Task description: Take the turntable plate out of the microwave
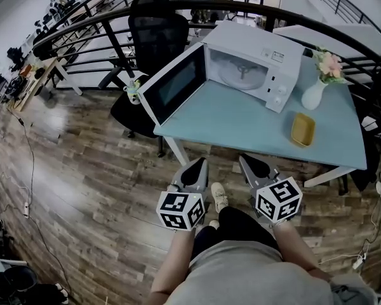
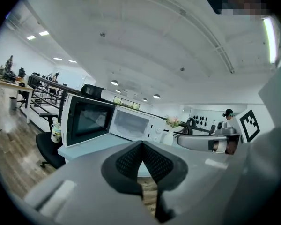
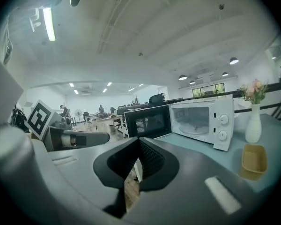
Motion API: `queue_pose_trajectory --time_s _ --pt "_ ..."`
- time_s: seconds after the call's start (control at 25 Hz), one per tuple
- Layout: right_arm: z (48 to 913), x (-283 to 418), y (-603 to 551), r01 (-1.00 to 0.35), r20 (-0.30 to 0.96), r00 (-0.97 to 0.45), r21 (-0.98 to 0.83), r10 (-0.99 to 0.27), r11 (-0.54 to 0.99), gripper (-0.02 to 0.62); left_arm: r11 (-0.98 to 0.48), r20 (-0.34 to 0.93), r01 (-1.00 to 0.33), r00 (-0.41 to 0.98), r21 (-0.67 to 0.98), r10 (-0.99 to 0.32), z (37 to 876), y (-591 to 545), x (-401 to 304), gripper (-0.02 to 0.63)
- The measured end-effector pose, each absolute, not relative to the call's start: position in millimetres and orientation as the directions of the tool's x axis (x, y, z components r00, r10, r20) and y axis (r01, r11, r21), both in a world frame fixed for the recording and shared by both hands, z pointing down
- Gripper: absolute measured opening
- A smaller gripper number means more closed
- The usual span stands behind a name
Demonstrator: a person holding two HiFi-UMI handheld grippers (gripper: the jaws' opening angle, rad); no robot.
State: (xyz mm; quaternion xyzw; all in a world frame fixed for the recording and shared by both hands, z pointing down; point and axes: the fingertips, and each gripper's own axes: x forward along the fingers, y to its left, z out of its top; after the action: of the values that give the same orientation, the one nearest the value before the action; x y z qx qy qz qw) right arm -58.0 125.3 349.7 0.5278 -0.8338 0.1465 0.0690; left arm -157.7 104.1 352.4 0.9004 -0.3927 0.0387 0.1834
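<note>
microwave (image 1: 254, 65): white, on a light-blue table (image 1: 241, 122), controls on its right-hand side in the head view
door (image 1: 174, 84): swung wide open on the microwave's left, dark window turned towards the person
turntable plate (image 1: 242, 75): inside the microwave, flat on the cavity floor, pale and round, nothing touching it
left gripper (image 1: 199, 165): well short of the microwave, off the table's near edge and over the wood floor; jaws closed tip to tip, nothing between them, floor showing through the slot below the tips
right gripper (image 1: 246, 162): just beside the left one, equally far back from the microwave; jaws pressed together at the tips, empty
aim: in both gripper views the jaws point towards the microwave; the right gripper view looks straight into the open cavity
vase (image 1: 314, 95): white, pink flowers, upright just right of the microwave's control side
yellow dish (image 1: 303, 129): on the table, front-right of the microwave, nearer the person than the vase, apart from both
office chair (image 1: 149, 30): black, left of the microwave, beyond the open door
railing (image 1: 82, 27): black, curving round behind the microwave and table
person: grey top, facing the microwave, one forearm behind each gripper's marker cube
</note>
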Motion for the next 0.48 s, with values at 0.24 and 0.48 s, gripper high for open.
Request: queue_pose_trajectory --time_s 0.24,0.48 --pt "356.4 -55.8 85.3 -0.896 0.268 -0.443 -0.177 -0.855 0.408 0.018 -0.628 0.247 -0.734 0.678 0.256 -0.692 360.1 70.9 -154.0 0.000" --pt "350.9 -48.4 25.6 -0.885 0.246 -0.460 -0.197 -0.853 0.421 0.018 -0.633 0.239 -0.740 0.673 0.229 -0.700 352.7 9.1 -150.9 0.000"
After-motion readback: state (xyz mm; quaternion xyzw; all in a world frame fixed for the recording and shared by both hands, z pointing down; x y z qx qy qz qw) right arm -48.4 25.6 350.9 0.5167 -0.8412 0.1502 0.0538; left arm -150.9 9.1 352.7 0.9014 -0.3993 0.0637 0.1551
